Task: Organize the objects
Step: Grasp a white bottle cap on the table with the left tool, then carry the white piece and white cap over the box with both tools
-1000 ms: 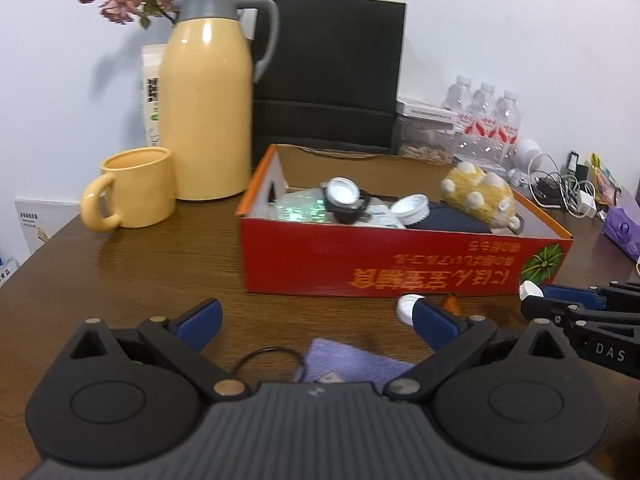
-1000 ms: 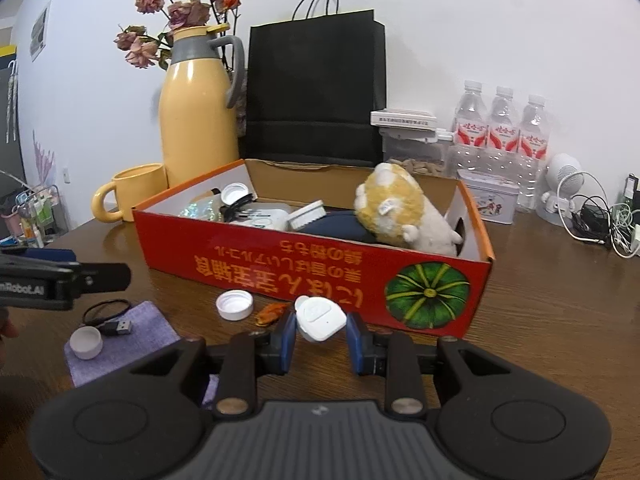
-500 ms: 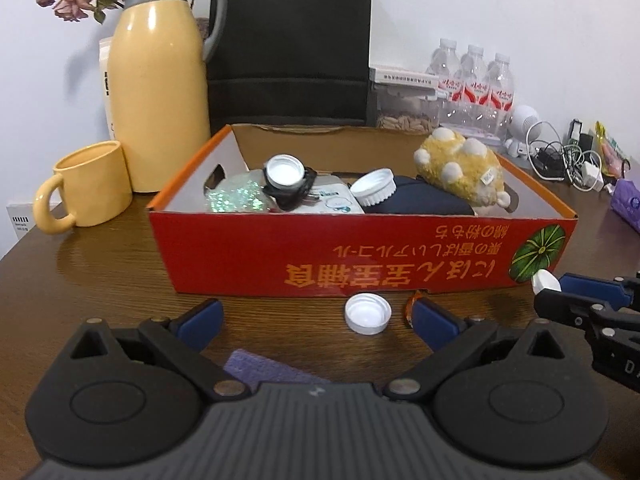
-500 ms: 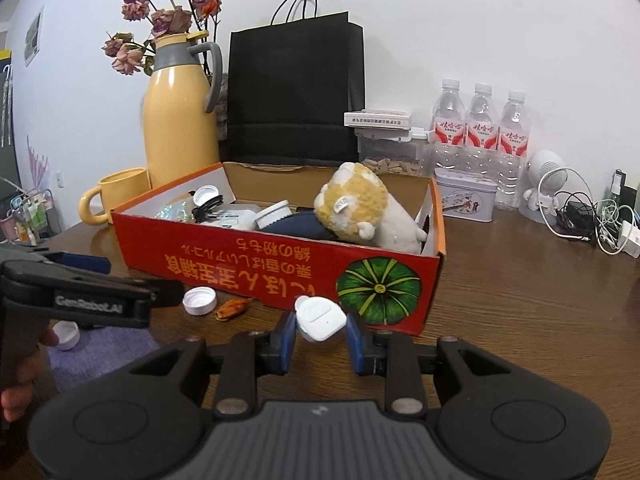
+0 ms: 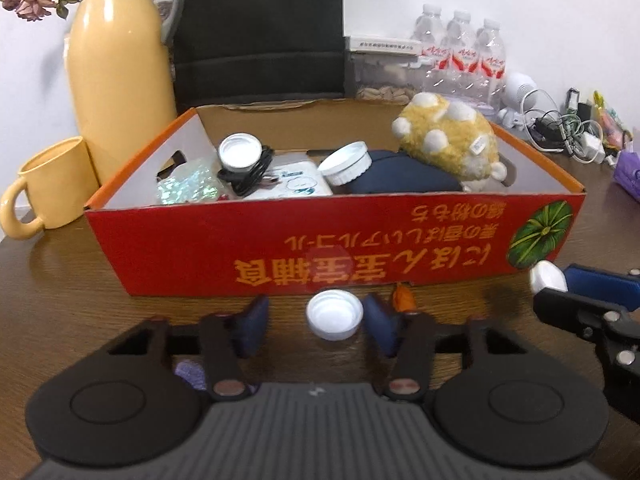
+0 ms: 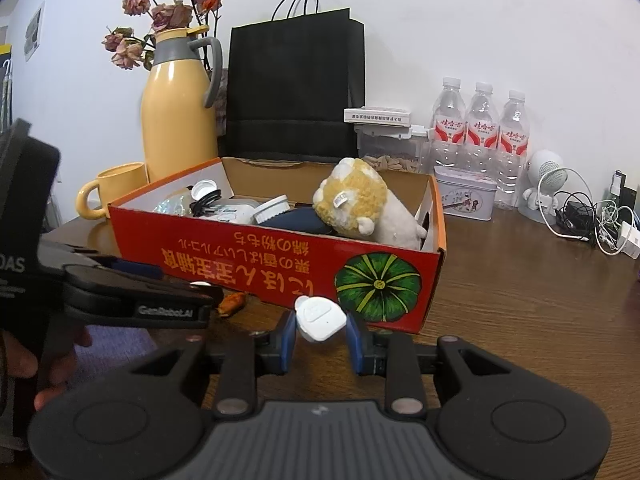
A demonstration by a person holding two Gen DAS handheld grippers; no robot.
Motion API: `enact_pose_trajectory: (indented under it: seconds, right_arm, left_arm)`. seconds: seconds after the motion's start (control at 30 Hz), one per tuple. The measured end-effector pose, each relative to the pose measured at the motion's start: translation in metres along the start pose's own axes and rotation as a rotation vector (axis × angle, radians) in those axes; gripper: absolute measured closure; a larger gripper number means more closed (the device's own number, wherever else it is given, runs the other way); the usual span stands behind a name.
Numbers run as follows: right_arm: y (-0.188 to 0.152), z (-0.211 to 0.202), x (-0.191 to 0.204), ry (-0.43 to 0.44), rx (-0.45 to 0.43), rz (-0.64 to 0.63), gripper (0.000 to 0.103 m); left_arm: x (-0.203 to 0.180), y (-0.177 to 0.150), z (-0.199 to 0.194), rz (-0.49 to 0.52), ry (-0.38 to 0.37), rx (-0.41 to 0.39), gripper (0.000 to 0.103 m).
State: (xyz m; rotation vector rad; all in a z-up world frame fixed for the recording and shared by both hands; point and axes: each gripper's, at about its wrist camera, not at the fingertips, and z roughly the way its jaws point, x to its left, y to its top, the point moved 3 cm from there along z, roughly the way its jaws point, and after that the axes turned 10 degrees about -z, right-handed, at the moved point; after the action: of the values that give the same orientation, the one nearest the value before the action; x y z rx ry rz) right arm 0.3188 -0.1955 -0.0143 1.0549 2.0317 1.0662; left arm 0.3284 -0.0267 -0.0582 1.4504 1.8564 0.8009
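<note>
The left tool (image 5: 312, 322) has just been closing around a white bottle cap (image 5: 334, 314), which lies on the counter (image 5: 60, 280) between its blue pads; the right pad touches the cap, the left pad stands just clear of it. Just beyond is the red cardboard box (image 5: 280, 256), printed with upside-down yellow characters and a green pumpkin. The tool's side reads "GenRobot.AI" in the right wrist view. The right tool (image 6: 321, 330) is clamped narrowly on a small white rounded device (image 6: 320, 318), near the box's front corner.
</note>
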Motion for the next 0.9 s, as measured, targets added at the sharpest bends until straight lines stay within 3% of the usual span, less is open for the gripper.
enact_pose_trajectory:
  seconds: [0.07, 0.6, 0.9]
  right_arm:
    - [0.000, 0.000, 0.001, 0.001, -0.001, -0.003, 0.077]
    - [0.000, -0.001, 0.000, -0.005, -0.006, -0.007, 0.077]
    - [0.006, -0.010, 0.002, -0.030, -0.048, -0.021, 0.077]
  left_arm:
    - [-0.001, -0.001, -0.002, 0.008, -0.012, -0.001, 0.073]
    - [-0.003, 0.000, -0.018, 0.019, -0.056, -0.056, 0.073]
    - [0.000, 0.004, -0.058, 0.005, -0.105, -0.143, 0.073]
